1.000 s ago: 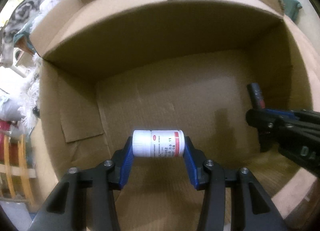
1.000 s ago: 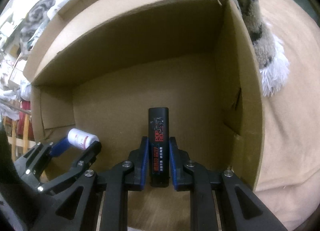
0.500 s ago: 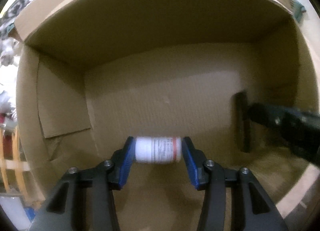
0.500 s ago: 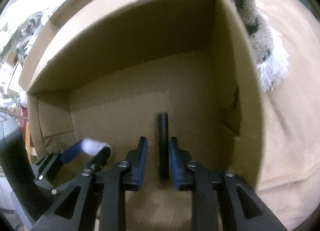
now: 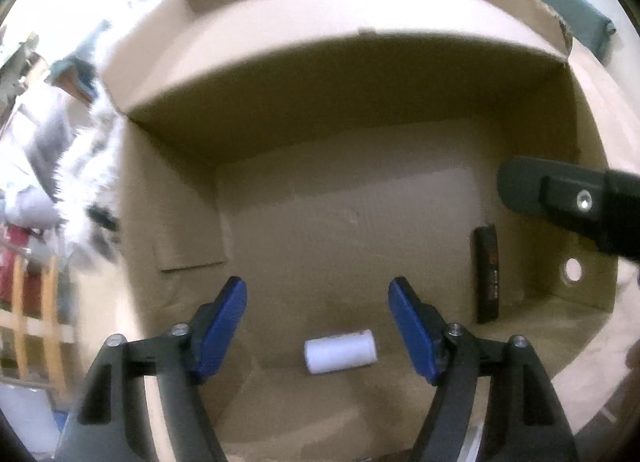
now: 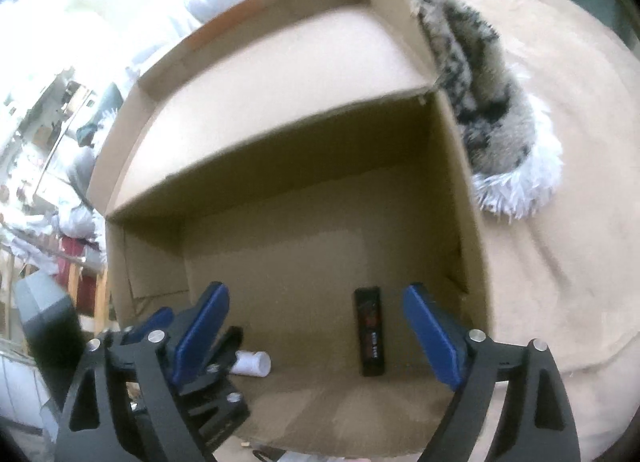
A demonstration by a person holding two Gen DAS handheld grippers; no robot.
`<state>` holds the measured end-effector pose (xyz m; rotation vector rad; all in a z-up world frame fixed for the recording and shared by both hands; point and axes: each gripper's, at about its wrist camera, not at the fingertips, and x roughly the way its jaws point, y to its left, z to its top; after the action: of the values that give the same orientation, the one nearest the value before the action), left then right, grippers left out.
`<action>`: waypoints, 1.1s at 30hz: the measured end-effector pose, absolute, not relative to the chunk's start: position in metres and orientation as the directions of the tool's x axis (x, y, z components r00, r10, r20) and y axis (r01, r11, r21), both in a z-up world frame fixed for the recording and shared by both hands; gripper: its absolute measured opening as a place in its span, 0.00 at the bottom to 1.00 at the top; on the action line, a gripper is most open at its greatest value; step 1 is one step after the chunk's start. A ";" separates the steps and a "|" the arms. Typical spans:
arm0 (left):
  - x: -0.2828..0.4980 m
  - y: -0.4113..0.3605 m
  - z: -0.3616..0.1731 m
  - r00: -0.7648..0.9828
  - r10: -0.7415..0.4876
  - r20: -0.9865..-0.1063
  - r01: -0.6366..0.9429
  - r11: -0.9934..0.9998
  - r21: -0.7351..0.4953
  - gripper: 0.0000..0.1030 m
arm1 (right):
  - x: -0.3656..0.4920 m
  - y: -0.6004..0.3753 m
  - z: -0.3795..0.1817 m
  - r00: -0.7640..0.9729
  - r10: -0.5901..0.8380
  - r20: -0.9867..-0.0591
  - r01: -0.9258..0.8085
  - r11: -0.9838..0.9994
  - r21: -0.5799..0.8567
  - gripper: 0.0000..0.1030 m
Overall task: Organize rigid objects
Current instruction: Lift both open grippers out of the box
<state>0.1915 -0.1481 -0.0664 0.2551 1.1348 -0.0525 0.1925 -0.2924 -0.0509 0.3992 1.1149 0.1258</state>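
A white pill bottle (image 5: pixel 340 350) lies on its side on the floor of the cardboard box (image 5: pixel 360 201), below and between the blue pads of my left gripper (image 5: pixel 318 312). Its jaws are opening and nothing touches them. A black flat stick-shaped object with red print (image 6: pixel 371 330) lies on the box floor near the right wall. My right gripper (image 6: pixel 316 322) hovers above it, jaws opening wide, with nothing gripped. The black object (image 5: pixel 487 273) and the bottle (image 6: pixel 252 362) each show in the other wrist view too.
The box's far flap (image 6: pixel 280 73) stands up behind the opening. A furry grey-and-white cloth (image 6: pixel 492 109) lies against the box's right outer wall on tan fabric (image 6: pixel 568 262). Cluttered shelves and a wooden frame (image 5: pixel 32 302) are at the left.
Both grippers let go: the bottle dropped from the left pads and the black object from the right pads onto the box floor. Both grippers opened wide and rose a little.
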 end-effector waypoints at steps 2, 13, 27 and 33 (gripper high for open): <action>0.186 -0.147 -0.061 0.438 0.087 -0.895 0.161 0.972 0.173 0.69 | 0.189 -0.296 -0.046 0.448 0.294 -0.845 0.105 0.921 0.376 0.92; 0.143 -0.110 -0.037 0.443 0.060 -0.894 0.079 0.991 0.106 0.69 | 0.176 -0.296 -0.027 0.470 0.299 -0.830 0.106 0.915 0.389 0.92; 0.087 -0.053 -0.035 0.445 0.034 -0.895 -0.010 0.999 0.033 0.69 | 0.138 -0.270 -0.019 0.447 0.340 -0.828 0.011 0.923 0.385 0.92; 0.068 -0.036 -0.051 0.408 0.029 -0.913 -0.037 0.999 0.015 0.69 | 0.116 -0.263 -0.025 0.412 0.349 -0.841 -0.009 0.925 0.380 0.92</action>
<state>0.0679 -0.0358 -0.0509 -0.0079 1.1498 0.0414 0.1158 -0.2629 -0.0251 0.3407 1.1287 0.2308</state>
